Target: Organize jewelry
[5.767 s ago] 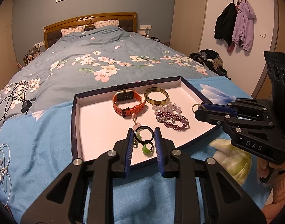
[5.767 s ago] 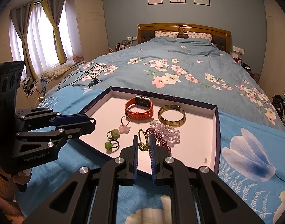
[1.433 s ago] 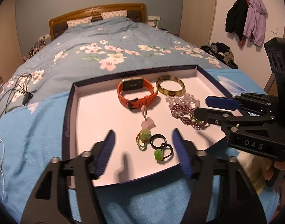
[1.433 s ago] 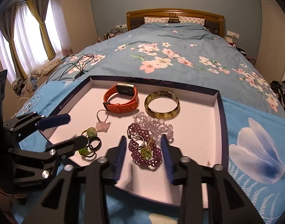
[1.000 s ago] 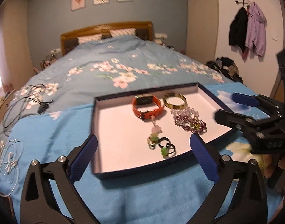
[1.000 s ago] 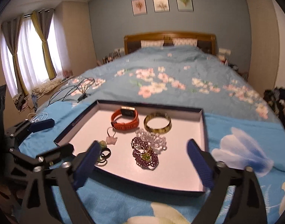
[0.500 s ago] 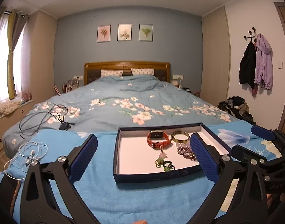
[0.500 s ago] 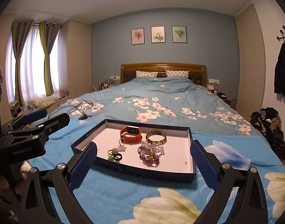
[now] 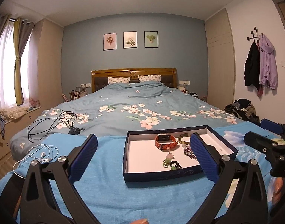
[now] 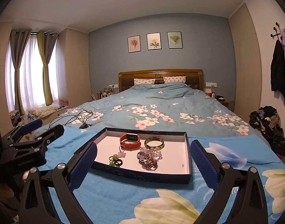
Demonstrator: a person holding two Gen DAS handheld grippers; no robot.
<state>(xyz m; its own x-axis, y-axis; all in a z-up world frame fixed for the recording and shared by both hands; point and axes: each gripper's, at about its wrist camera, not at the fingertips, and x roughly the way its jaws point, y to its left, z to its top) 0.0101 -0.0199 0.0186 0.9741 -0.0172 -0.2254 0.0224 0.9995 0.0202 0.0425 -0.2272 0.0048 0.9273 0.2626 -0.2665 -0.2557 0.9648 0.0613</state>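
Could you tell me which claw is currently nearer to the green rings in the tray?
Left, though only slightly. The left claw is drawn back on the tray's left, the side where the green rings lie; the right claw is drawn back toward its right half.

Bed (image 9: 135,100) with floral duvet; three prints (image 9: 130,40) at 12 o'clock; curtains (image 10: 30,69) at 9; black cables (image 9: 54,123), white earphones (image 9: 42,154) at 8; coats (image 9: 260,67), clothes pile (image 9: 242,110) at 3.

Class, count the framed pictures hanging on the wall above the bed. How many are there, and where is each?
3, in a row on the blue wall above the headboard: left picture, middle picture, right picture. None seems hidden.
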